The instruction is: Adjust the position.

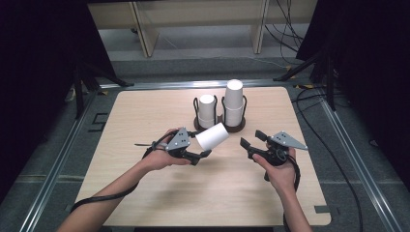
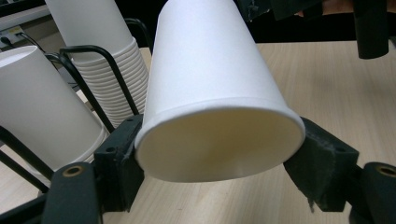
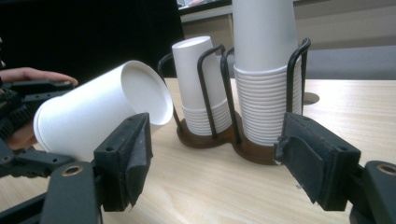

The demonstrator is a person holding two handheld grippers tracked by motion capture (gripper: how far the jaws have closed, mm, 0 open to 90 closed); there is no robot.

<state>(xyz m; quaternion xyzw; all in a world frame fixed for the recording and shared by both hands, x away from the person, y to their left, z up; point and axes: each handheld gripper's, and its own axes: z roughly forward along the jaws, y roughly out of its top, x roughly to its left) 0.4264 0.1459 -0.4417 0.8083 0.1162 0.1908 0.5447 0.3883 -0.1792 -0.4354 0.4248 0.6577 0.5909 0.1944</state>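
My left fingers (image 2: 116,154) pinch the white paper cup (image 2: 210,93) at its open rim, one pad on each side of the mouth; the rim is squeezed slightly out of round between them. In the high view the left gripper (image 1: 205,153) holds the cup (image 1: 212,137) off the desk (image 1: 145,111), near the middle of the board. The cup lies nearly level: its long axis runs from about 8 o'clock to 2 o'clock in the high view, mouth toward my left hand (image 1: 162,157), closed base pointing up and away toward 2 o'clock. From the right gripper view the cup (image 3: 98,116) shows its recessed base face, tilted a little upward.

My right fingers (image 3: 126,158) are spread with nothing between them. In the high view the right gripper (image 1: 254,140) sits at 3 o'clock from the cup, near it but apart, fingers aimed toward 11 o'clock.

Just past the cup at 12 o'clock stands a dark double wire holder (image 1: 222,126) with two inverted stacks: the shorter stack (image 1: 207,110) at left, the taller stack (image 1: 233,101) at right. The held cup's base is close to the holder; I cannot tell whether it touches.
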